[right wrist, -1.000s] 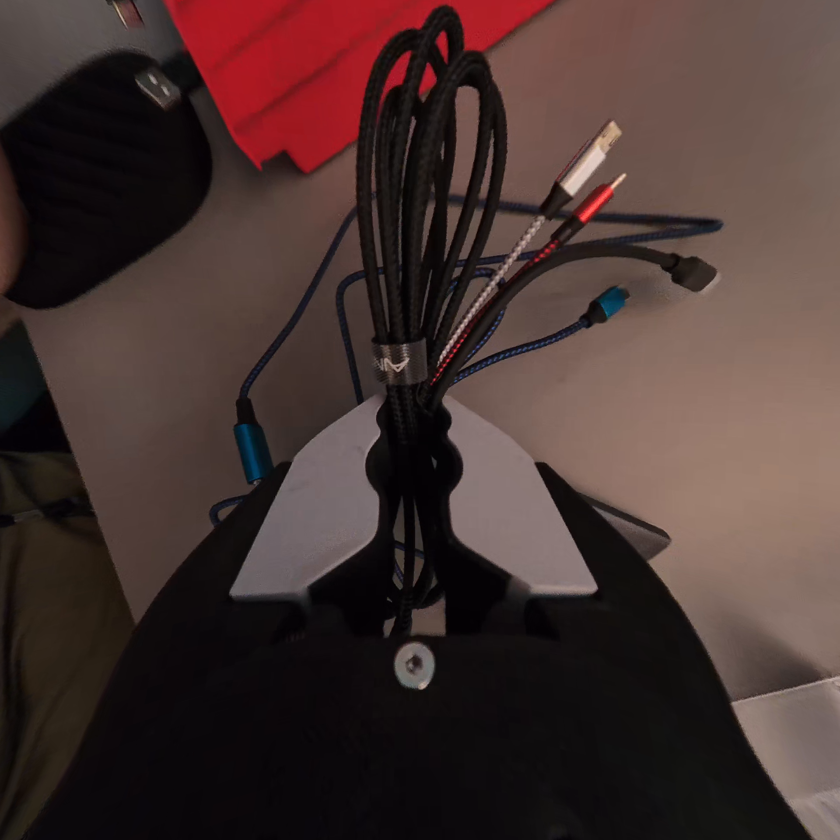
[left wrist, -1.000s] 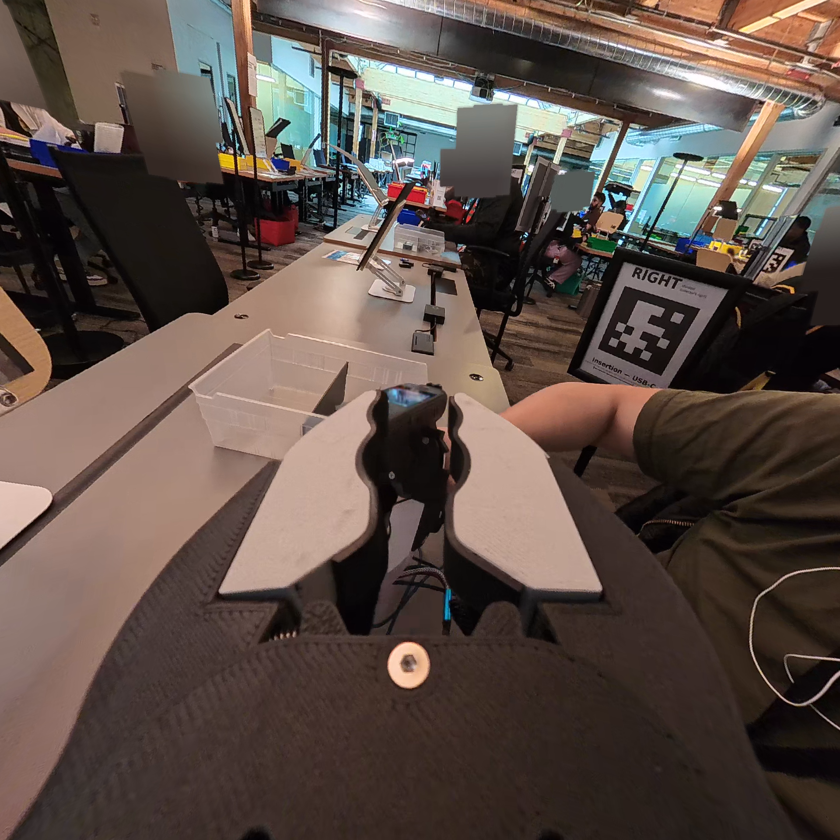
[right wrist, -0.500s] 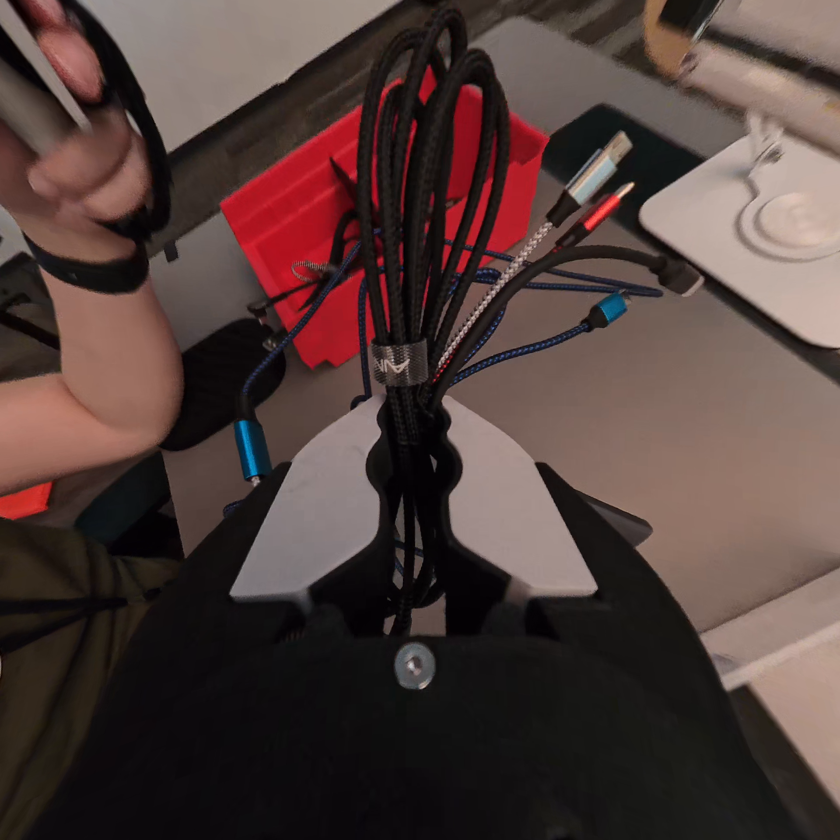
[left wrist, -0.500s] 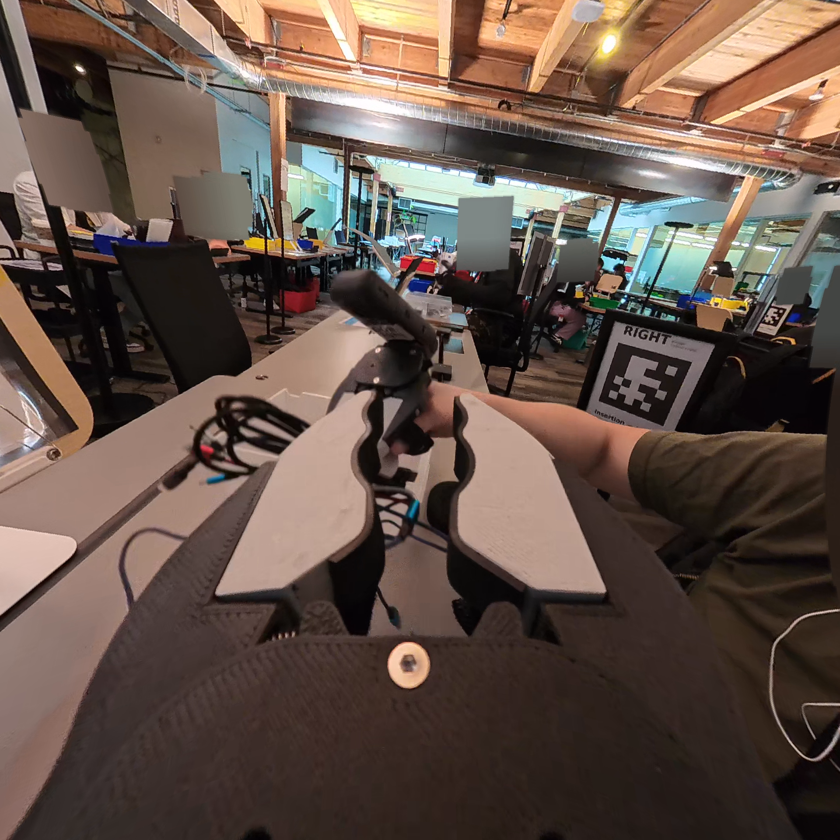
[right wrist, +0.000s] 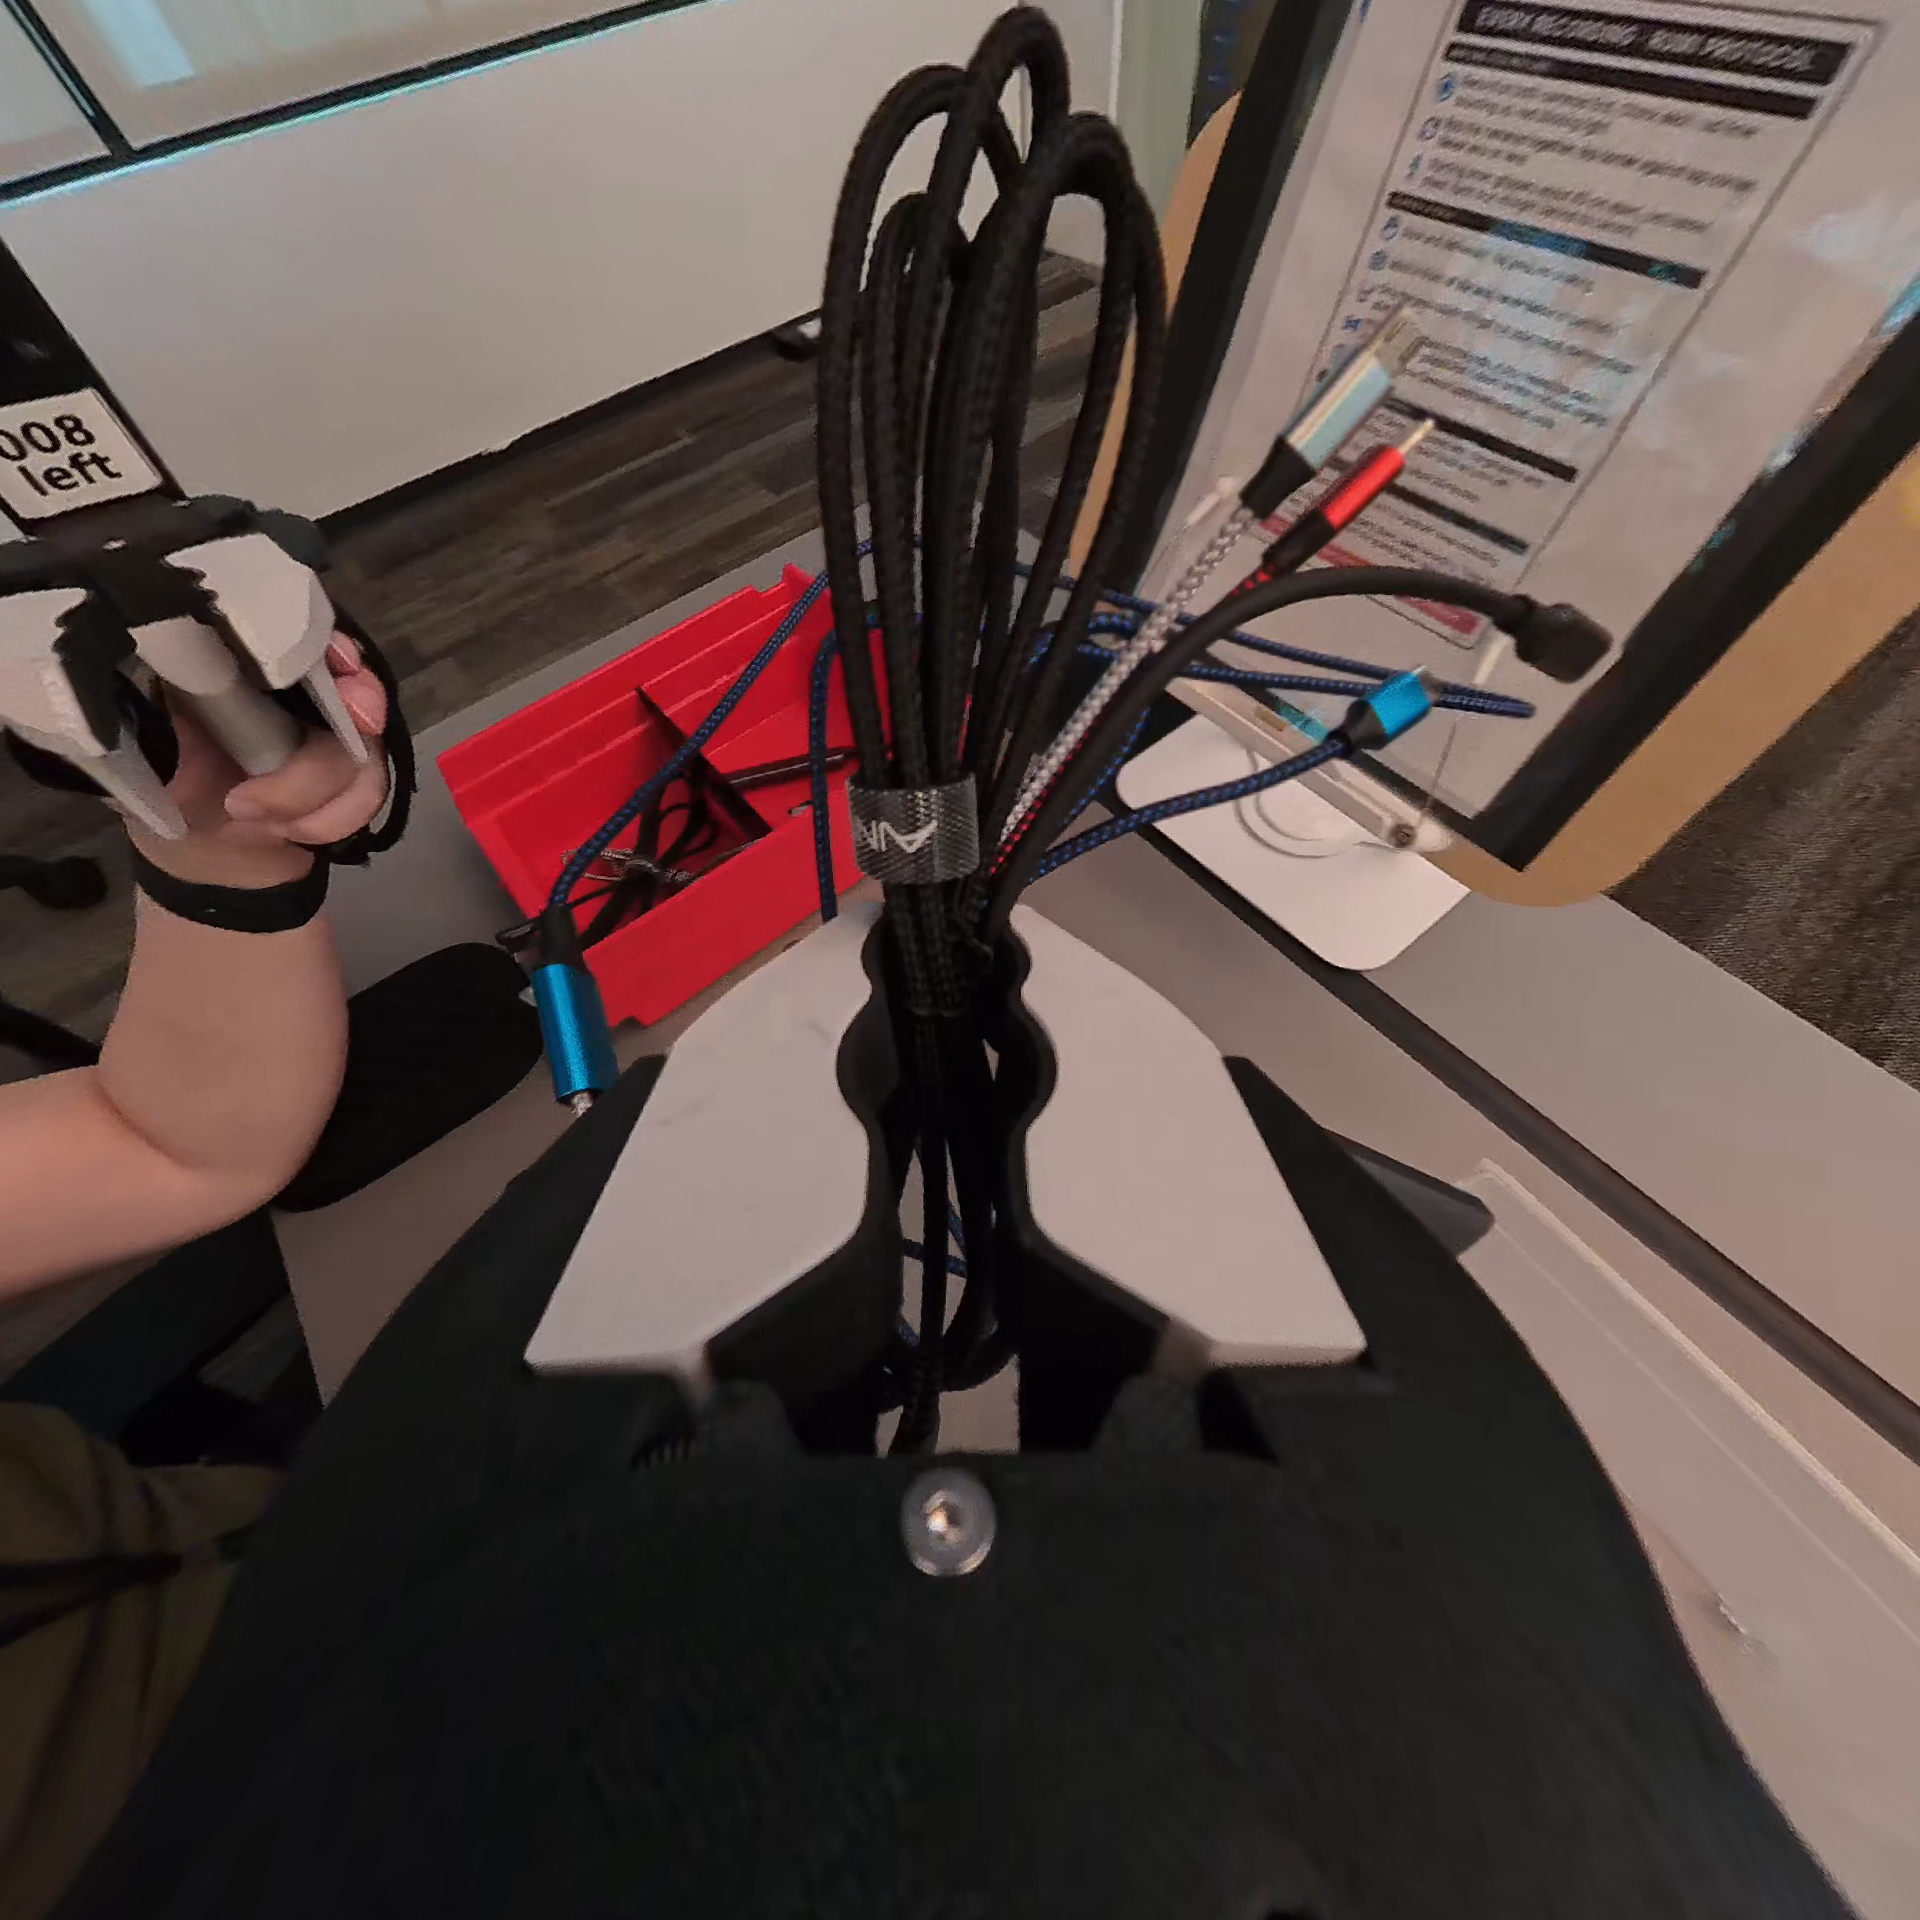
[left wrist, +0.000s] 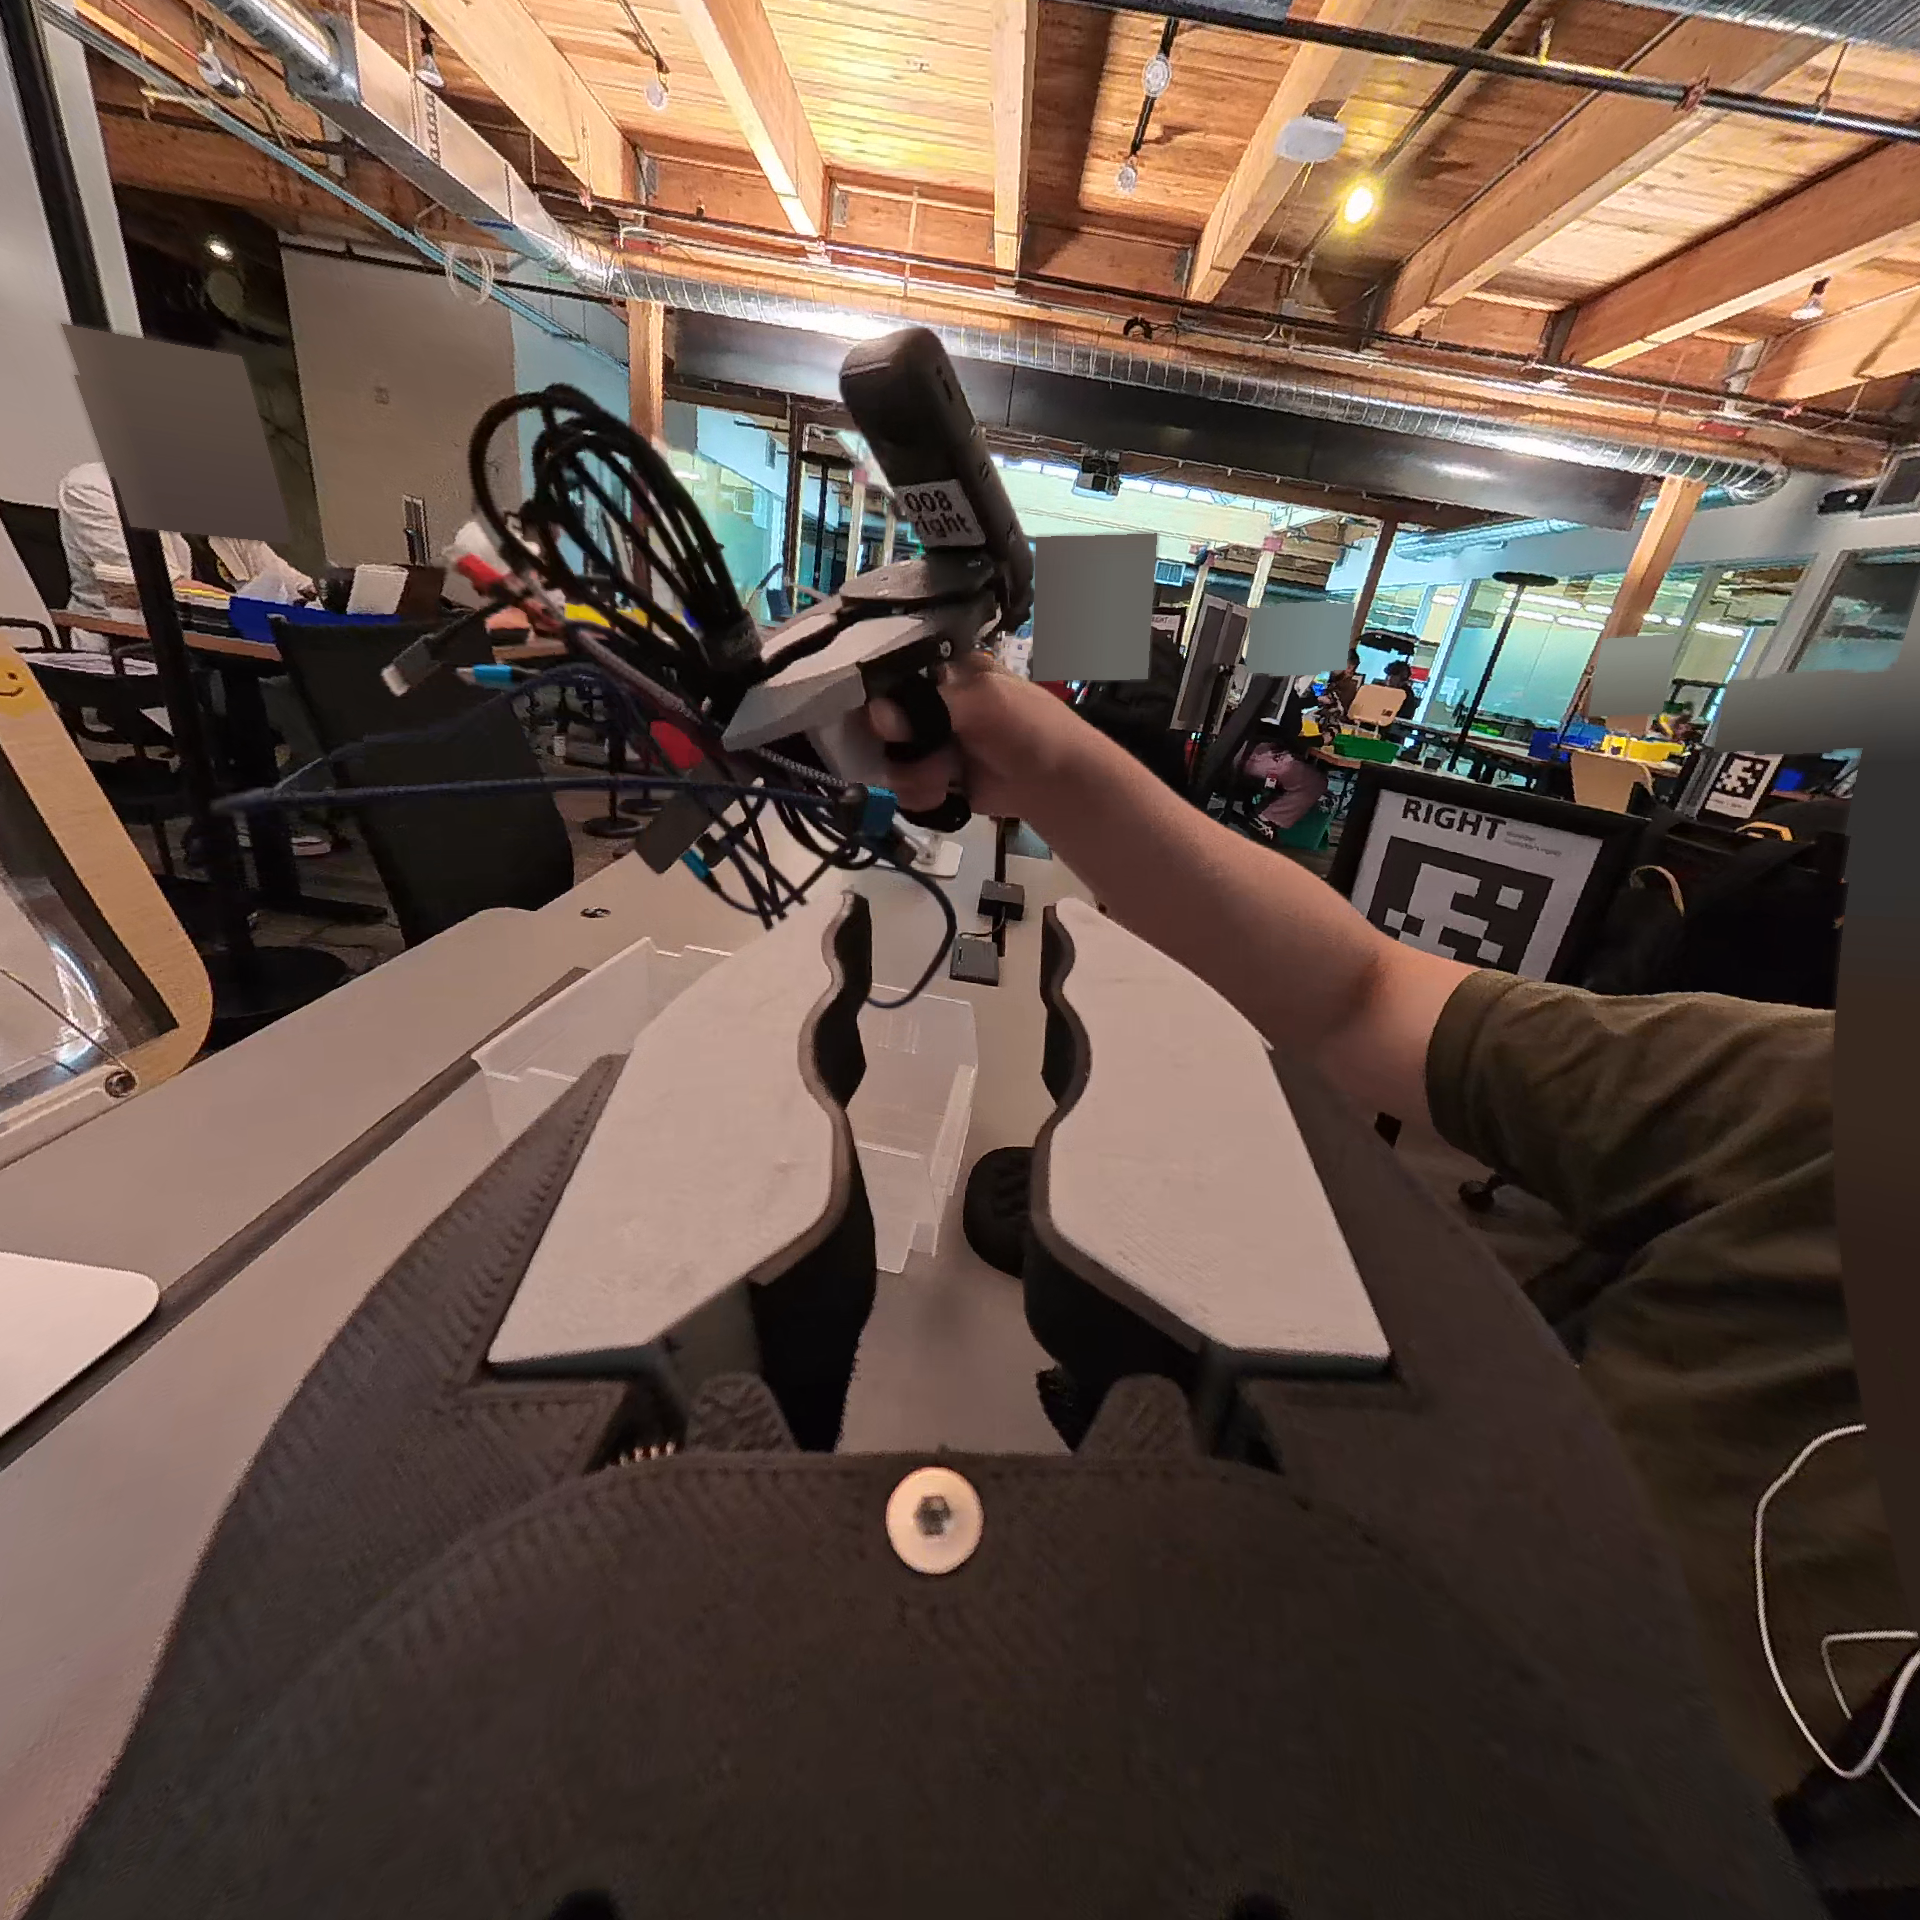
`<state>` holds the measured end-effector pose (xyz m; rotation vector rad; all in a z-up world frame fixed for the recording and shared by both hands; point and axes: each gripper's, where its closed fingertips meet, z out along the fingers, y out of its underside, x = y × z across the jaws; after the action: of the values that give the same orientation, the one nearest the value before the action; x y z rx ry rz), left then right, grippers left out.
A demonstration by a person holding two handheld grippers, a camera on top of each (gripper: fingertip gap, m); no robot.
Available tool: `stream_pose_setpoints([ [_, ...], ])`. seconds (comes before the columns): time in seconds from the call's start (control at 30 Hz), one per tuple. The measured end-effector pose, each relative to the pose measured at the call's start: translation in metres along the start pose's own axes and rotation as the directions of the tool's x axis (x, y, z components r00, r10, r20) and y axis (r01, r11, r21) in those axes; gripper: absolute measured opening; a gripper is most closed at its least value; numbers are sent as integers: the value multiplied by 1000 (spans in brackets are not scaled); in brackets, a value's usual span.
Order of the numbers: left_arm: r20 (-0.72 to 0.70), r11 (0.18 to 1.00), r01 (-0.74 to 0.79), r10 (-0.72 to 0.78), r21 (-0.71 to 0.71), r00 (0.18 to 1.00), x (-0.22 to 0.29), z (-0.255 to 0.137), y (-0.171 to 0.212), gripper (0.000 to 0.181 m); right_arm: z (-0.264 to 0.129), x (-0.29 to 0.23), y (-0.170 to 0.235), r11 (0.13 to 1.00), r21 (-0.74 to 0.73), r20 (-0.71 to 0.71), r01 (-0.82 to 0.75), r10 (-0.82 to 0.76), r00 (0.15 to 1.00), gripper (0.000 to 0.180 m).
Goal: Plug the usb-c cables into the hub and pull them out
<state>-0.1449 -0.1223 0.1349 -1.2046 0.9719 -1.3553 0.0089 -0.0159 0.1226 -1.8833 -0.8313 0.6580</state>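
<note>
Since a second ago right gripper (right wrist: 945,997) has lifted cable bundle (right wrist: 966,499) off desk, fingers pinched tight on it; left gripper (left wrist: 945,997) spread, holding nothing; clear bin (left wrist: 914,1122) just beyond; red bin (right wrist: 665,821) behind; hub not identifiable, nothing plugged in yet

Two wrist cams, pointing roughly at each other across the desk

The left wrist view sits low behind its own gripper (left wrist: 948,997), looking along the grey surface (left wrist: 260,1143) into the open office, with the right gripper (left wrist: 748,675) raised close ahead holding the cable bundle (left wrist: 623,540). The right wrist view looks down past that same bundle (right wrist: 935,468), very near, toward the red bin (right wrist: 665,790), and catches the left gripper (right wrist: 135,665) at its left edge.
</note>
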Motion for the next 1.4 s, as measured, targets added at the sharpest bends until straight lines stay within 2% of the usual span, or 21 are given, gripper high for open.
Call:
stream_pose_setpoints([
  [0.27, 0, 1000, 3, -3, -19, 1000, -1, 4, 4, 31, -34, 25, 7, 998, 48, -56, -31, 34, 998, 15],
  [0.57, -1, 998, 17, -18, -52, 1000, -4, 13, 14, 31, -60, 57, 29, 997, 30, -116, -71, 74, 990, 15],
  [0.83, -2, 994, 24, -24, -109, 1000, -7, 24, 29, 31, -25, 24, 51, 985, -157, -98, 65, -81, 992, 15],
  [0.97, -3, 992, 20, -21, -123, 1000, -6, 27, 33, 31, -3, 15, 61, 951, -277, -104, 141, -175, 979, 15],
  [1.13, -4, 992, 11, -11, -126, 1000, -5, 26, 32, 31, 33, 4, 111, 832, -519, -42, 197, -254, 966, 15],
  [1.23, -9, 991, 12, -13, -130, 1000, -4, 25, 32, 31, 54, -6, 162, 689, -695, 35, 208, -257, 966, 15],
  [1.3, -11, 991, 9, -11, -133, 1000, -3, 25, 32, 31, 67, -10, 196, 562, -788, 87, 250, -302, 949, 16],
  [1.4, -15, 991, 12, -14, -132, 1000, -3, 24, 32, 31, 81, -7, 234, 387, -881, 126, 274, -366, 922, 16],
])
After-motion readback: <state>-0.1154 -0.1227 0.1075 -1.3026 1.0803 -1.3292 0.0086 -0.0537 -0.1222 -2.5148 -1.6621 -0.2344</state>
